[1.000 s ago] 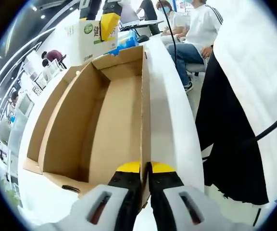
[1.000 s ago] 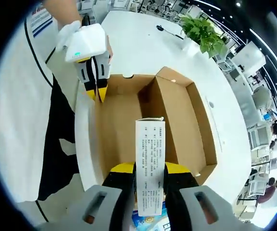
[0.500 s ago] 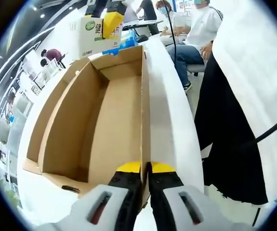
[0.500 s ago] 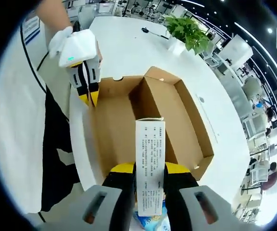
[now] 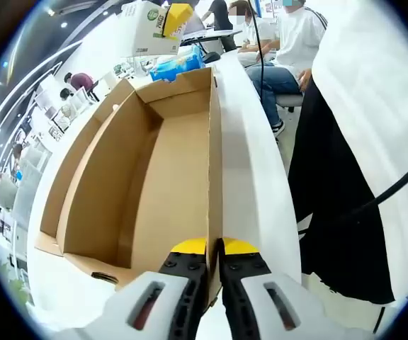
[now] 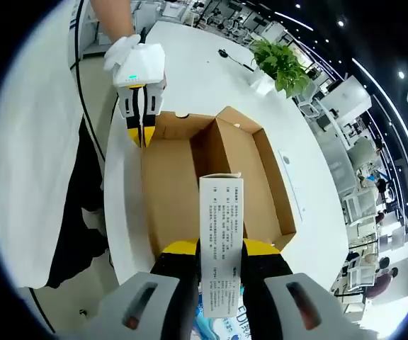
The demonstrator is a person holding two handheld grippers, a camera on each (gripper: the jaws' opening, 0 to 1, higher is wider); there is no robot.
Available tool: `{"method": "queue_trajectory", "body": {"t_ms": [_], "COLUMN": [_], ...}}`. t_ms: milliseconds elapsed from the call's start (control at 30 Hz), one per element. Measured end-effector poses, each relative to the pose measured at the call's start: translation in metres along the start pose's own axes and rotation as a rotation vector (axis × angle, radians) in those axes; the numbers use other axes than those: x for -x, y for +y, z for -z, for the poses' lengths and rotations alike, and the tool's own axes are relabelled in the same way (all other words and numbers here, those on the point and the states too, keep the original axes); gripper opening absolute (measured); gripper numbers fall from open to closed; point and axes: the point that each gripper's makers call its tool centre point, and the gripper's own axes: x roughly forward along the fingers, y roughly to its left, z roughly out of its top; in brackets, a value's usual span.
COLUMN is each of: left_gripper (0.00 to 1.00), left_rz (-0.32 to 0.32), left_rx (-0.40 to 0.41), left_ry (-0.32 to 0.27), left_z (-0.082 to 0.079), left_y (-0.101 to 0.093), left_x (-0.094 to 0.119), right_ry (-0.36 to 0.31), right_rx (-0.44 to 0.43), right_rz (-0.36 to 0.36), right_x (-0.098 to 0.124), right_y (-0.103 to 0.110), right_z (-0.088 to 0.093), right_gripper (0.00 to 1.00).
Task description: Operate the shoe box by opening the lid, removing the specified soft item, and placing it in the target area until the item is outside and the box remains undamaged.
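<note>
Shoe box [image 6: 211, 184] open and bare inside, sitting at the white table's [image 6: 197, 78] near edge. Left gripper [image 5: 214, 248] pinched tight on the box's side wall. Right gripper [image 6: 220, 249] up above the box, squeezing a small white carton [image 6: 221, 241]. Green plant [image 6: 282, 60] at the table's far edge.

Open brown shoe box [image 5: 154, 163], white carton [image 6: 220, 244] above.
</note>
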Motion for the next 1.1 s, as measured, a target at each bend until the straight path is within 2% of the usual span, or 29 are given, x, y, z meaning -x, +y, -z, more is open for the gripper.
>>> {"method": "queue_trajectory", "body": {"t_ms": [100, 400, 500, 633, 833, 1100], "left_gripper": [0.04, 0.04, 0.04, 0.04, 0.04, 0.04], "left_rz": [-0.002, -0.003, -0.004, 0.001, -0.004, -0.006], "left_rx": [0.001, 0.006, 0.007, 0.008, 0.008, 0.009], "left_ry": [-0.004, 0.000, -0.002, -0.002, -0.001, -0.001], "left_z": [-0.001, 0.000, 0.000, -0.001, -0.001, 0.000], "left_y": [0.000, 0.000, 0.000, 0.000, 0.000, 0.000], "left_x": [0.000, 0.000, 0.001, 0.001, 0.001, 0.001], "right_ry": [-0.014, 0.012, 0.001, 0.010, -0.006, 0.027], "right_rx": [-0.035, -0.036, -0.033, -0.012, -0.042, -0.026], "right_rz": [0.021, 0.042, 0.043, 0.053, 0.057, 0.060], "right_x": [0.003, 0.020, 0.025, 0.023, 0.026, 0.031], "right_y": [-0.005, -0.005, -0.004, -0.003, -0.001, 0.006], "right_z": [0.000, 0.012, 0.014, 0.022, 0.022, 0.031], "right_gripper": [0.19, 0.19, 0.19, 0.19, 0.19, 0.19]}}
